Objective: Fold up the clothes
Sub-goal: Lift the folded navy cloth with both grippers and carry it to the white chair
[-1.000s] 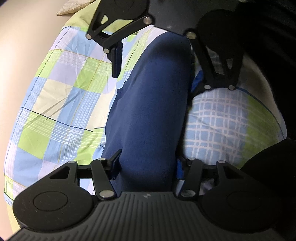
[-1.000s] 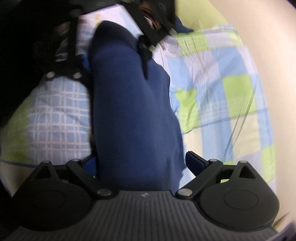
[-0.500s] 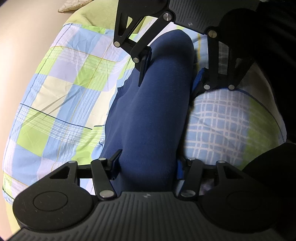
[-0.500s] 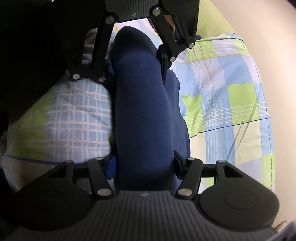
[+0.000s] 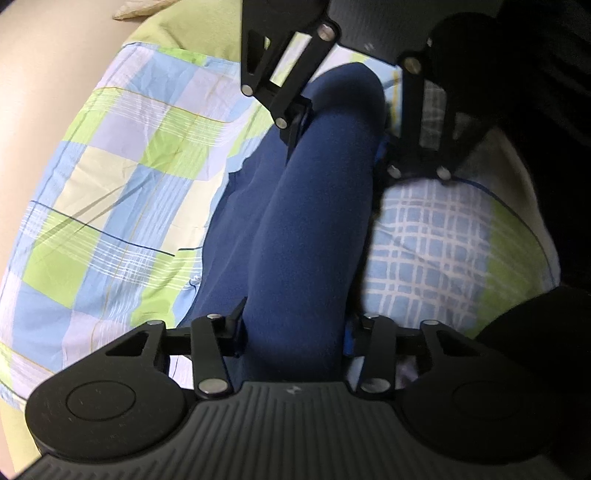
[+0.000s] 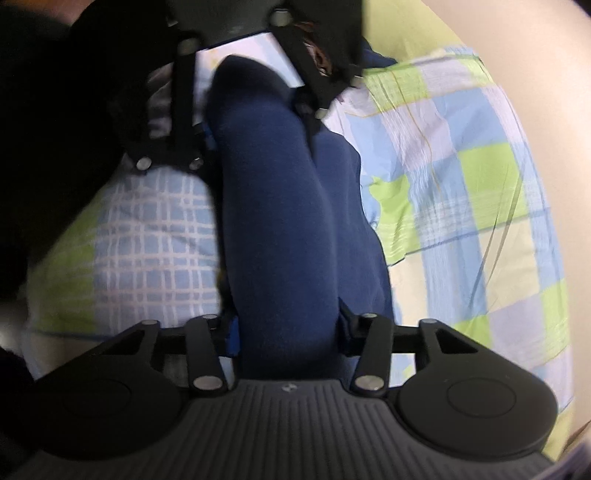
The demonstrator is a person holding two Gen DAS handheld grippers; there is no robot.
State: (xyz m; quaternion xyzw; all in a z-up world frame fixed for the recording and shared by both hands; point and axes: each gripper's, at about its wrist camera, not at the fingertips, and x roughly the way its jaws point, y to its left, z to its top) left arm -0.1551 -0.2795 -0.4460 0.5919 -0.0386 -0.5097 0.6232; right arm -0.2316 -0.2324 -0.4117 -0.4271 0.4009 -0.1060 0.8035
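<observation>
A dark blue garment (image 5: 310, 206) is stretched as a rolled band between my two grippers, above a checked bedsheet (image 5: 122, 192). My left gripper (image 5: 295, 328) is shut on one end of it, the cloth filling the gap between the fingers. My right gripper (image 5: 340, 122) faces it at the top of the left wrist view, shut on the other end. In the right wrist view the garment (image 6: 288, 206) runs from my right gripper (image 6: 288, 325) up to the left gripper (image 6: 255, 122). A lower layer of the garment hangs toward the sheet.
The bed is covered with a green, blue and white checked sheet (image 6: 472, 192). A beige wall (image 5: 40, 74) runs along its far side. A person's dark clothing (image 5: 535, 74) fills the near side. A pale pillow corner (image 5: 136, 7) shows at the top.
The two grippers have moved apart, so the opposite gripper looks smaller and farther, and the blue garment is stretched longer between them. Both stay shut on it.
</observation>
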